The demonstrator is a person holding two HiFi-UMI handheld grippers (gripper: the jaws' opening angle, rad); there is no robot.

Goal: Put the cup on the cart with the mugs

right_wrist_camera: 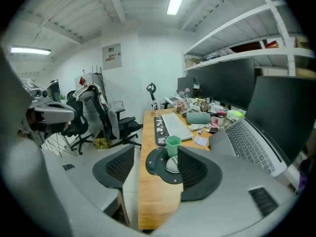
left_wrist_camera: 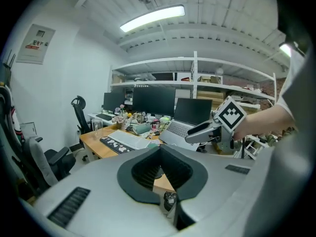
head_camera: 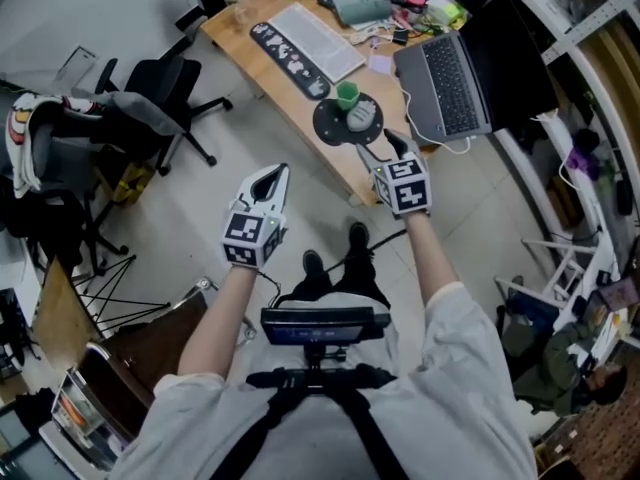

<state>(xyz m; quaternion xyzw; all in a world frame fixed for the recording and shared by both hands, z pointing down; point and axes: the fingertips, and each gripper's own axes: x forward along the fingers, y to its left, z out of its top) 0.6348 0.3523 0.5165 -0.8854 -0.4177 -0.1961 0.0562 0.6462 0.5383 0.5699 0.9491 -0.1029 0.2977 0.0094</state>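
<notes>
A small green cup (head_camera: pixel 346 94) stands upright on a round black mouse pad (head_camera: pixel 330 123) near the front end of a wooden desk (head_camera: pixel 300 103). In the right gripper view the cup (right_wrist_camera: pixel 173 145) is straight ahead, beyond the jaw tips. My right gripper (head_camera: pixel 395 146) hovers just short of the desk end, open, with nothing between its jaws (right_wrist_camera: pixel 153 158). My left gripper (head_camera: pixel 272 176) hangs over the floor left of the desk end, its jaws together and empty (left_wrist_camera: pixel 160 149). No cart or mugs show in any view.
A grey mouse (head_camera: pixel 362 116) lies on the pad beside the cup. Behind it are a white keyboard (head_camera: pixel 318 40), a patterned wrist rest (head_camera: pixel 290 60), an open laptop (head_camera: pixel 445 88) and desk clutter. Office chairs (head_camera: pixel 150 98) stand to the left; shelving (head_camera: pixel 590 28) lines the right.
</notes>
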